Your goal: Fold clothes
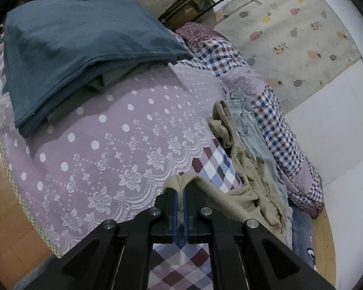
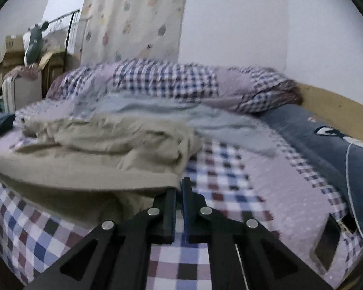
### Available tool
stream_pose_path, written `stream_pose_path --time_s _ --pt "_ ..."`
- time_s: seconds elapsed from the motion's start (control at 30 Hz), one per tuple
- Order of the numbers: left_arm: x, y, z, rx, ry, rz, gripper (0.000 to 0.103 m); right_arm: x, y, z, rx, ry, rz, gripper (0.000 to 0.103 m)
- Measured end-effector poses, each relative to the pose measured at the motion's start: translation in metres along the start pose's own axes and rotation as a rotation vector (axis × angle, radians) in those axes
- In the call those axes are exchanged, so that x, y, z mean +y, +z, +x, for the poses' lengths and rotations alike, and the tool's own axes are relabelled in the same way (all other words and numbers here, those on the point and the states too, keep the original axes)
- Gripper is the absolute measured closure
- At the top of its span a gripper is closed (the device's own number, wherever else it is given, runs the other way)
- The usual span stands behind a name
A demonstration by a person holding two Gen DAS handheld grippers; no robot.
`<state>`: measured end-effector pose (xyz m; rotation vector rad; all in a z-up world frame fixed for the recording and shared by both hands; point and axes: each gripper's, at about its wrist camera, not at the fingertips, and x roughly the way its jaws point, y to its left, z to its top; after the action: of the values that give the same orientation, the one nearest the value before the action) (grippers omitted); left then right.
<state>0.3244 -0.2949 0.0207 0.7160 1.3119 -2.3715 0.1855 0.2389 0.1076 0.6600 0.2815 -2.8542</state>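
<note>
The beige garment, crumpled on the bed, is pinched at one edge by the left gripper and seemingly at another by the right gripper, so it should be lifted evenly and pulled taut before folding.

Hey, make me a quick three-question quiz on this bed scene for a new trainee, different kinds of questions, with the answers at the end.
1. True or false: the left gripper is shut on an edge of the beige garment.
2. Multiple choice: the folded blue cloth lies A) on top of a stack of folded clothes on the bed, B) on the floor, C) in a gripper.
3. Fill in: beside the beige garment lies a crumpled light ____ garment.

Key:
1. True; beige cloth sits pinched between the closed fingers.
2. A
3. blue
</note>
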Motion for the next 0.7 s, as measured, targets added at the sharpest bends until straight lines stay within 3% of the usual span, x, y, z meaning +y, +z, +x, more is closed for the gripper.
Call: stream_pose_path --time_s 0.1,0.2,0.3,0.4,0.5,0.57,0.7 --pt "-0.001 0.000 -0.001 -0.006 0.010 0.000 0.101 -0.007 -0.002 -0.007 0.004 0.008 0.000 0.084" --pt "0.004 0.001 -0.001 -0.005 0.010 -0.030 0.101 -0.021 -0.009 -0.003 0.074 0.008 0.013 0.067" --pt "0.004 0.000 0.000 -0.011 0.021 -0.036 0.101 -0.043 -0.018 -0.004 0.127 -0.062 0.066 0.065" --pt "0.006 0.000 0.000 -0.012 0.023 -0.049 0.101 -0.080 -0.028 -0.004 0.192 -0.084 0.209 0.065" --pt "0.006 -0.001 0.001 -0.011 0.023 -0.059 0.101 -0.108 -0.040 0.000 0.248 0.038 0.392 0.063" --pt "0.004 -0.002 0.002 -0.012 0.025 -0.061 0.101 -0.110 -0.048 0.009 0.288 0.176 0.460 0.063" --pt "0.001 -0.005 0.005 -0.010 0.028 -0.066 0.101 -0.086 -0.051 0.026 0.342 0.376 0.419 0.063"
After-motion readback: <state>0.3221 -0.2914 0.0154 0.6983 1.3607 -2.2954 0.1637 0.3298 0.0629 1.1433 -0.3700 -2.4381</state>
